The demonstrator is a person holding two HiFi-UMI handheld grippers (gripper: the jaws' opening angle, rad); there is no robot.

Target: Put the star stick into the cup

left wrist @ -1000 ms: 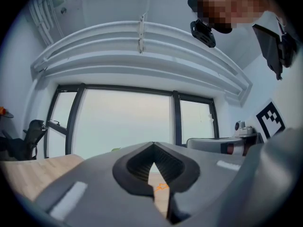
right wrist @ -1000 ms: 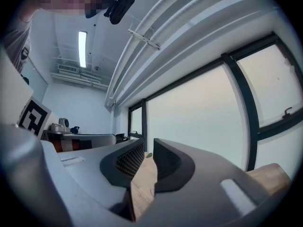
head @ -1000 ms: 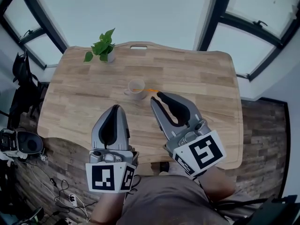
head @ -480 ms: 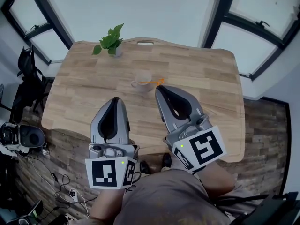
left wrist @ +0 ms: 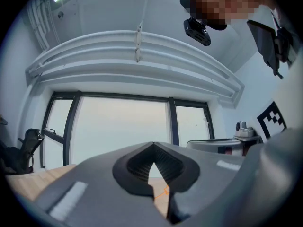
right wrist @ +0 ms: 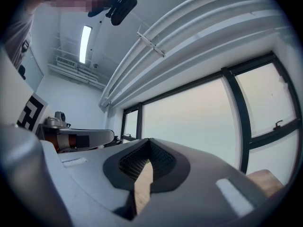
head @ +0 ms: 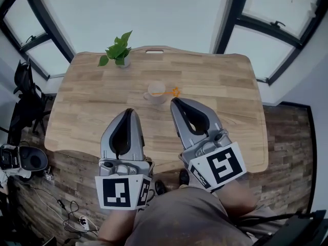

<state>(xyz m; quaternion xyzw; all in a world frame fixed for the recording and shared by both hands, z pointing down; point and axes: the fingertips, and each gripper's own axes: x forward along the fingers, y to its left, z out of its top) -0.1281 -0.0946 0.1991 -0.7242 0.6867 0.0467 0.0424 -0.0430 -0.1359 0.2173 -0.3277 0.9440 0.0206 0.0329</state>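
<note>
Left gripper [head: 128, 111] and right gripper [head: 176, 102] hang side by side over the near half of the table [head: 220, 86], both jaws clenched on nothing. The cup [head: 156, 91] sits just past them with the orange star stick [head: 173, 92] lying right beside it. Plant [head: 118, 50] is far left.

Left gripper [head: 129, 111] grey; shirt [head: 179, 217] perhaps brown.

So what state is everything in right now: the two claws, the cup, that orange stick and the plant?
Left claw: shut, empty, above the table.
Right claw: shut, empty, tip near the stick.
Cup: upright, stick not in it.
Star stick: lying flat on the table, just beside the cup.
Potted plant: upright at the far edge.
</note>
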